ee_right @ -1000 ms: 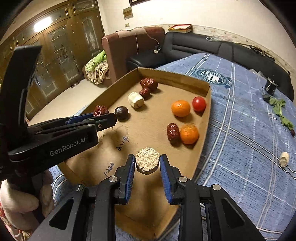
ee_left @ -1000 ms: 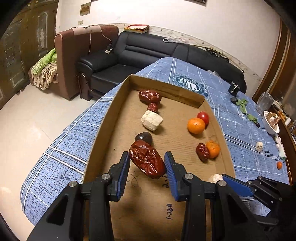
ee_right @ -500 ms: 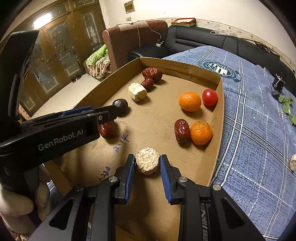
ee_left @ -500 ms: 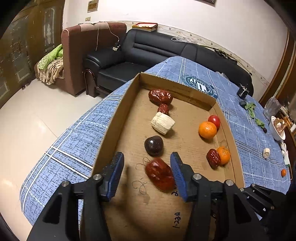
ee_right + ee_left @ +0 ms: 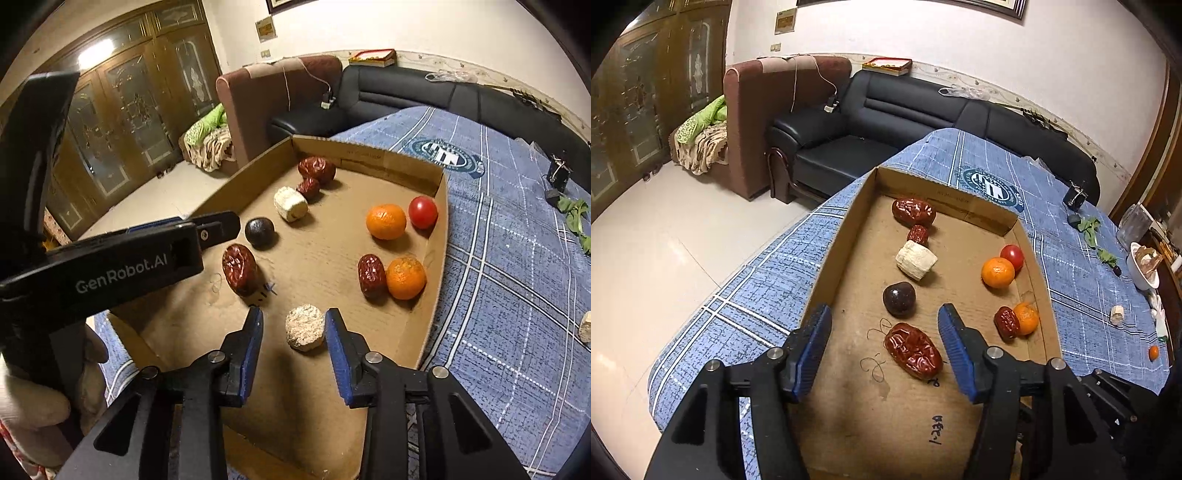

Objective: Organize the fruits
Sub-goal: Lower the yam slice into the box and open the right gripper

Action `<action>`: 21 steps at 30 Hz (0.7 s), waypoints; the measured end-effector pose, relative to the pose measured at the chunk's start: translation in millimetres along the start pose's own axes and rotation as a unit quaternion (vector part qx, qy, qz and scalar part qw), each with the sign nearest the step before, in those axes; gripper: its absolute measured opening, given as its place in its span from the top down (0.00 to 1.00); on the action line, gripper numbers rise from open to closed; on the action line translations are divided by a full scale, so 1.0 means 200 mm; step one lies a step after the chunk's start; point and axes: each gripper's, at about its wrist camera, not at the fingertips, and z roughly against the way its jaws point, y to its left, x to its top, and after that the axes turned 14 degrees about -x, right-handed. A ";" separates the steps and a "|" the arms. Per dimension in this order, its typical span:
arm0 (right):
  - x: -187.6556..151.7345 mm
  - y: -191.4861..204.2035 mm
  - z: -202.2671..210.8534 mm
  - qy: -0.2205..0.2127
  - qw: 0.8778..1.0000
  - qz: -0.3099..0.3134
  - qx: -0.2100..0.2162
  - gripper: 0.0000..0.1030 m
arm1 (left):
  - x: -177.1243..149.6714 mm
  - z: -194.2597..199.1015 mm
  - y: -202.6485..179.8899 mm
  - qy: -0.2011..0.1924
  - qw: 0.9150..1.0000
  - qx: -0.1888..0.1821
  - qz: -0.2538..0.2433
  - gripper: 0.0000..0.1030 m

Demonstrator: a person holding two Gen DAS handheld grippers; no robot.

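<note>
A cardboard tray (image 5: 834, 258) on the blue cloth holds several fruits. My left gripper (image 5: 882, 336) is open above a large red date (image 5: 912, 350) that lies on the tray floor. My right gripper (image 5: 293, 332) is open around a pale round piece (image 5: 305, 327) resting on the tray (image 5: 436, 236). The red date (image 5: 239, 268) also shows in the right wrist view, beside the left gripper's finger. A dark plum (image 5: 899, 298), a white chunk (image 5: 916, 260), two oranges (image 5: 997, 272), a tomato (image 5: 1012, 256) and smaller dates lie further in.
A white piece (image 5: 1117, 314) and a small orange (image 5: 1153, 352) lie on the cloth right of the tray. A bowl (image 5: 1141, 266) and green leaves (image 5: 1089, 229) are at the far right. A black sofa (image 5: 923, 122) stands behind the table.
My left gripper opened and let the large red date down onto the tray, then pulled back. My right gripper lowered the pale piece onto the tray and opened.
</note>
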 end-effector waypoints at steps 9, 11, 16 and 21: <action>-0.04 -0.05 0.12 -0.019 1.000 -0.018 -0.007 0.58 | -0.01 0.10 -0.12 -0.015 0.999 0.002 -0.030 0.42; -0.05 -0.08 0.15 -0.021 0.999 -0.027 -0.009 0.58 | -0.02 0.13 -0.16 -0.018 0.999 0.002 -0.039 0.42; -0.10 -0.18 0.22 -0.025 0.998 -0.058 -0.011 0.57 | -0.03 0.16 -0.25 -0.025 0.998 0.002 -0.061 0.42; -0.15 -0.29 0.28 -0.029 0.996 -0.088 -0.014 0.57 | -0.05 0.19 -0.36 -0.025 0.996 -0.003 -0.085 0.42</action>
